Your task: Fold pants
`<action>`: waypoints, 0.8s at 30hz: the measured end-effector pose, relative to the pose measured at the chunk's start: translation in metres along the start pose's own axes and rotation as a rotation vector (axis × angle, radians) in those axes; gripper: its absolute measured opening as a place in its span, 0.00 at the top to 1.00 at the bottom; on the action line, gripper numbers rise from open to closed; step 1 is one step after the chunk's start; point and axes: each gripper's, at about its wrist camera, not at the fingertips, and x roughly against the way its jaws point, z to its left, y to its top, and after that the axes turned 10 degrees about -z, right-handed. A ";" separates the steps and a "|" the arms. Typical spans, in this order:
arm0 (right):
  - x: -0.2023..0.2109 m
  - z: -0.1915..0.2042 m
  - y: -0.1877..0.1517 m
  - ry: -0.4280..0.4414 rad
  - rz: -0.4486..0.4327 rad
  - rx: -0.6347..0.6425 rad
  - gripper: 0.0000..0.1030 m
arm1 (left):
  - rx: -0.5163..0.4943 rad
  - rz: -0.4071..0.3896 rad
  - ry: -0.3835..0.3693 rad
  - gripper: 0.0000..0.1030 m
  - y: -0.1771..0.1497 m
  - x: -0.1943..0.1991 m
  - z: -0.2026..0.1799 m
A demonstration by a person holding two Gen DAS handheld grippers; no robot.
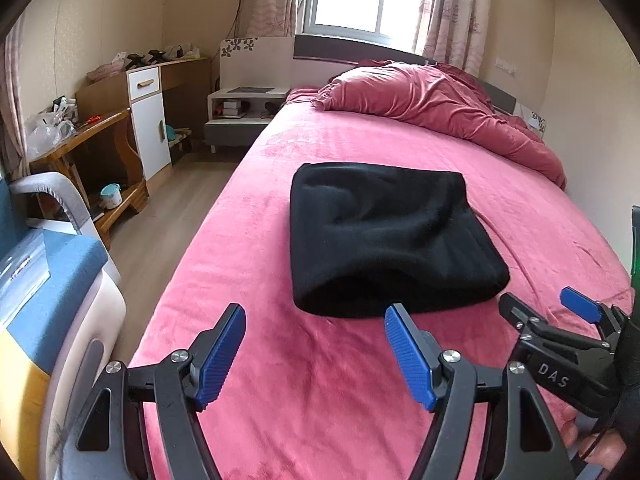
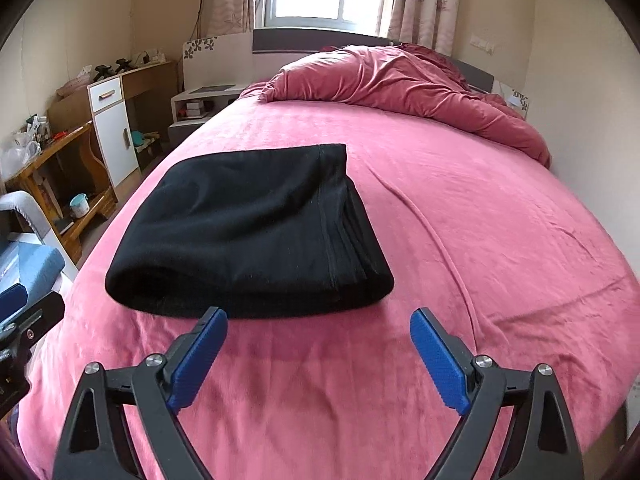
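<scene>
Both blue-padded grippers, left (image 1: pixel 314 334) and right (image 2: pixel 318 336), gape empty just short of the folded black fleece pants (image 2: pixel 256 224); any snag would unroll them.

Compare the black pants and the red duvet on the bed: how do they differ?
The pants are black; the duvet is dusty red. The pants are folded into a neat, compact stack; the duvet lies crumpled in a heap. The pants sit near the foot of the bed; the duvet is at the head. Both rest on the pink cover.
</scene>
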 end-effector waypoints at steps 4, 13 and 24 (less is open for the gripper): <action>0.009 0.001 -0.002 0.000 -0.008 0.009 0.10 | -0.008 0.004 0.002 0.29 -0.002 0.007 -0.003; 0.019 -0.006 -0.002 -0.007 -0.021 0.007 0.10 | -0.020 -0.002 0.045 0.28 -0.002 0.014 -0.006; 0.026 -0.003 -0.004 -0.003 -0.030 0.015 0.10 | -0.017 -0.004 0.043 0.29 -0.002 0.017 -0.006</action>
